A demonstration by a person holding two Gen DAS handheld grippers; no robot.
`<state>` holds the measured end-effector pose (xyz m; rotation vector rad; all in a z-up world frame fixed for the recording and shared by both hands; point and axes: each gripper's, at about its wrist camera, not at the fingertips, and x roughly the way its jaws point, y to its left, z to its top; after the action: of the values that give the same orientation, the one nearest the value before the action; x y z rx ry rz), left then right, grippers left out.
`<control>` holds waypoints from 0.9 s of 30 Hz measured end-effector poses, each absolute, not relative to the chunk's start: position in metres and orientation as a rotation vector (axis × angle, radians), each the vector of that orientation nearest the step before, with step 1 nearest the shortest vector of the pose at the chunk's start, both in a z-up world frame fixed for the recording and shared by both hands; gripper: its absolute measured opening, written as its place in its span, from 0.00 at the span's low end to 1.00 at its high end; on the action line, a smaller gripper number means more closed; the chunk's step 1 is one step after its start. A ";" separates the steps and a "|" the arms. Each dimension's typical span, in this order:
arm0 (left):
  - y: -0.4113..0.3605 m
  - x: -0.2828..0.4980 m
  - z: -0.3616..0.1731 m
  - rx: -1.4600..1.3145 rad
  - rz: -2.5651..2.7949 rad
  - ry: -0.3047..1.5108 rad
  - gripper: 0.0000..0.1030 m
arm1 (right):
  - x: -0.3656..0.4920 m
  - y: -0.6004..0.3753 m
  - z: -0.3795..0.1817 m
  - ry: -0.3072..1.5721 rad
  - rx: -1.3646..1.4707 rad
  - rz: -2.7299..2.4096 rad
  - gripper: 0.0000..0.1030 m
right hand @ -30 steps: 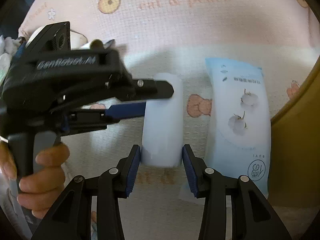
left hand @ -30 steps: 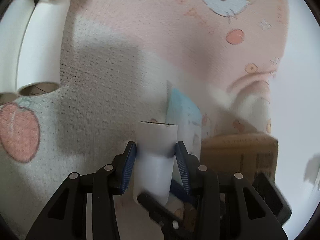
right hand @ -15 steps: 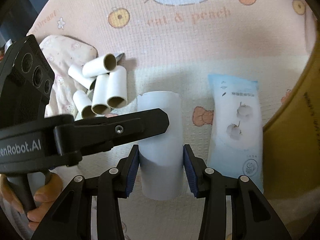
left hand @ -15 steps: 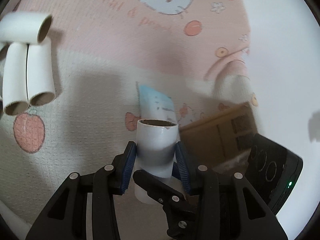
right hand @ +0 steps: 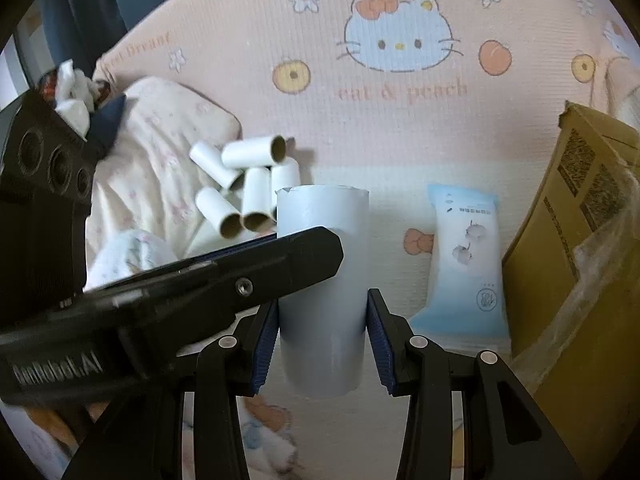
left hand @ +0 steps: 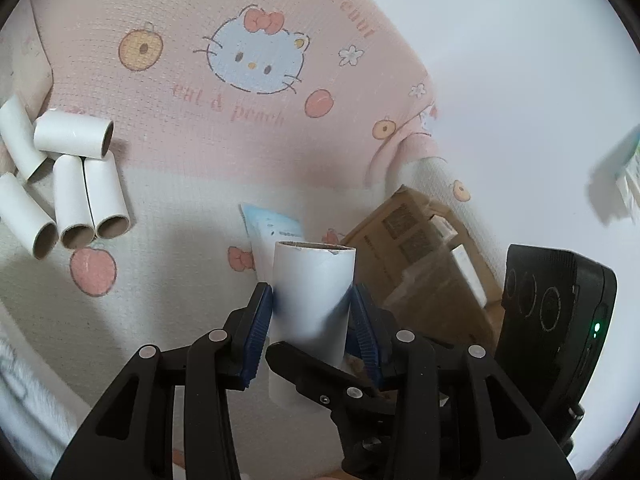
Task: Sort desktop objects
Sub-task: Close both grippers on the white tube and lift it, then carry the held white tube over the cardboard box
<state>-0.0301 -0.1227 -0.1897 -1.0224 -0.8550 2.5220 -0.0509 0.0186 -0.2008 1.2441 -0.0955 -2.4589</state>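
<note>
We see the left gripper [left hand: 312, 308] clamped on a white paper tube [left hand: 312, 300], its blue pads pressing both sides. The right gripper [right hand: 322, 320] grips the same paper tube [right hand: 322, 280] from another angle, so the tube hangs in the air between both tools, above the pink cartoon-cat blanket [right hand: 400, 128]. Taking that held tube as our landmark: left of it and farther back lies a pile of white cardboard tubes [right hand: 248, 184] on the blanket; to its right lies a pale blue tissue pack [right hand: 464, 256], flat; beyond the pack stands a brown cardboard box [right hand: 568, 240].
</note>
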 end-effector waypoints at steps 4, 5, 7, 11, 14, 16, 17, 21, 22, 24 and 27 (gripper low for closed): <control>-0.120 -0.030 -0.173 -1.005 2.489 -0.933 0.43 | -0.041 0.023 -0.182 -0.049 1.187 -2.481 0.39; -0.118 -0.032 -0.169 -1.006 2.483 -0.932 0.43 | -0.038 0.025 -0.178 -0.046 1.176 -2.487 0.39; -0.110 -0.035 -0.159 -1.005 2.482 -0.906 0.43 | -0.034 0.031 -0.169 -0.036 1.157 -2.497 0.39; -0.088 -0.042 -0.135 -1.011 2.502 -0.812 0.43 | -0.029 0.046 -0.153 -0.047 1.107 -2.522 0.39; -0.067 -0.046 -0.117 -1.023 2.522 -0.720 0.43 | -0.025 0.060 -0.143 -0.075 1.077 -2.545 0.39; -0.053 -0.050 -0.104 -1.038 2.531 -0.664 0.43 | -0.022 0.069 -0.135 -0.089 1.051 -2.565 0.39; -0.045 -0.053 -0.096 -1.045 2.534 -0.630 0.43 | -0.022 0.073 -0.131 -0.102 1.043 -2.571 0.39; -0.017 -0.066 -0.073 -1.069 2.515 -0.509 0.43 | -0.021 0.097 -0.112 -0.156 0.998 -2.599 0.39; -0.011 -0.069 -0.068 -1.060 2.506 -0.495 0.43 | -0.021 0.100 -0.109 -0.150 0.992 -2.606 0.39; -0.002 -0.077 -0.059 -1.043 2.490 -0.474 0.43 | -0.020 0.110 -0.099 -0.122 0.962 -2.639 0.39; 0.012 -0.087 -0.045 -1.018 2.473 -0.449 0.43 | -0.021 0.126 -0.086 -0.127 0.935 -2.668 0.39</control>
<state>-0.0873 0.0118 -0.0453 -1.0185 -0.4494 2.4733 -0.0211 0.1265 -0.0865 0.9352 -0.1273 -2.6677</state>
